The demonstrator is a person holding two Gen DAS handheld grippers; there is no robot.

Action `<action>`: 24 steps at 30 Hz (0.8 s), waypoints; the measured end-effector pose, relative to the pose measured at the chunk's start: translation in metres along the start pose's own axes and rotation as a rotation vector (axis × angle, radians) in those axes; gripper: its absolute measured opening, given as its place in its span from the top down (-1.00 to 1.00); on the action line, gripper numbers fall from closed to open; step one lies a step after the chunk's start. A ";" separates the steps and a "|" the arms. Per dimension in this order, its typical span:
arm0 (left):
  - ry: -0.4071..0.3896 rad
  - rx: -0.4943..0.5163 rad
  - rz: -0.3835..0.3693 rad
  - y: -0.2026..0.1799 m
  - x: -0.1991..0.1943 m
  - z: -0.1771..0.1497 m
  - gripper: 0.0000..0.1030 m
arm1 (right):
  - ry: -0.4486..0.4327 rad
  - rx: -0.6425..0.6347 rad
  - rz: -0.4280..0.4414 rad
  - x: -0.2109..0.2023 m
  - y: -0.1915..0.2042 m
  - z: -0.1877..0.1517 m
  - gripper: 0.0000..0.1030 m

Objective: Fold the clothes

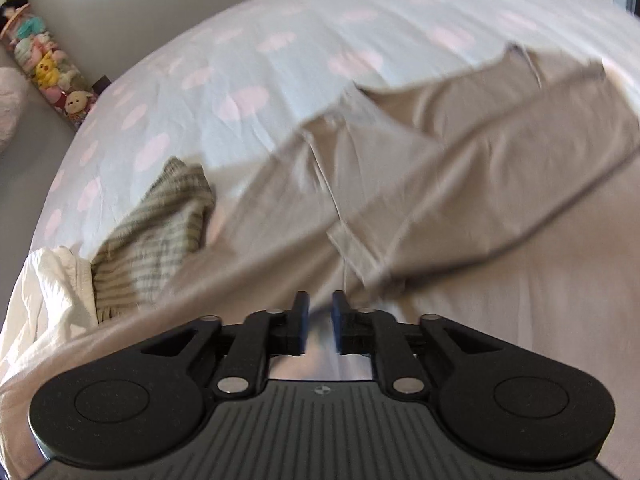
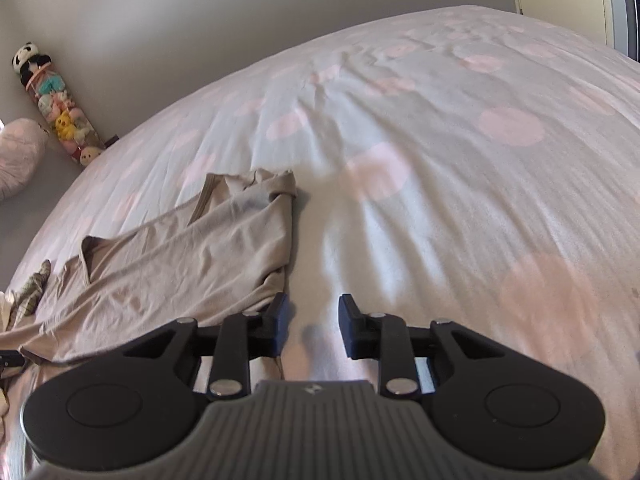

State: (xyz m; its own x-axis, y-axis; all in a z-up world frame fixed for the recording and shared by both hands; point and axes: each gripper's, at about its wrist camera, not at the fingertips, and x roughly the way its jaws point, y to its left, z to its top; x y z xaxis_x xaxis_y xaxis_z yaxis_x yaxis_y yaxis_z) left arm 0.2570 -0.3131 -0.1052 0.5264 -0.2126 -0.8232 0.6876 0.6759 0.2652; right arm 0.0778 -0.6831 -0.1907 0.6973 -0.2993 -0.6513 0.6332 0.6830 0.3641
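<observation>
With both the left gripper (image 1: 320, 312) and right gripper (image 2: 312, 312) open and empty, pinch the near edge of the beige top (image 2: 180, 264) lying flat on the bed (image 2: 440, 160), then fold evenly.

Your left wrist view was smeared by motion blur: the beige garment (image 1: 460, 152) and striped cloth (image 1: 160, 232) lost their edges, while the left gripper (image 1: 320, 312) stayed sharp. Your right wrist view was crisp, the bedsheet (image 2: 440, 160) wrinkles clear. Soft daylight seemed to come from the upper right; you had a bright patch on the sheet ahead of the right gripper (image 2: 312, 312), which cast a faint shadow. Fisheye bowed the bed edge, and corners vignetted dark.
</observation>
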 end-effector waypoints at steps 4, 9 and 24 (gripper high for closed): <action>-0.030 -0.013 -0.028 -0.001 0.009 0.023 0.66 | -0.008 -0.029 0.025 0.001 0.007 -0.002 0.41; 0.001 0.042 -0.053 -0.016 0.035 0.026 0.30 | -0.025 -0.104 0.037 0.004 0.019 -0.004 0.37; -0.085 -0.073 -0.081 -0.003 0.021 0.041 0.95 | 0.005 -0.121 0.023 0.016 0.019 -0.006 0.34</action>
State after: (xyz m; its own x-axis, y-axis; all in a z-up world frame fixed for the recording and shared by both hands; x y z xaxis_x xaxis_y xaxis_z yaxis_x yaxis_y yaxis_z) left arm 0.2863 -0.3482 -0.1031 0.5131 -0.3258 -0.7941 0.6933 0.7027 0.1597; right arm 0.0991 -0.6706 -0.1981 0.7092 -0.2802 -0.6469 0.5720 0.7651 0.2958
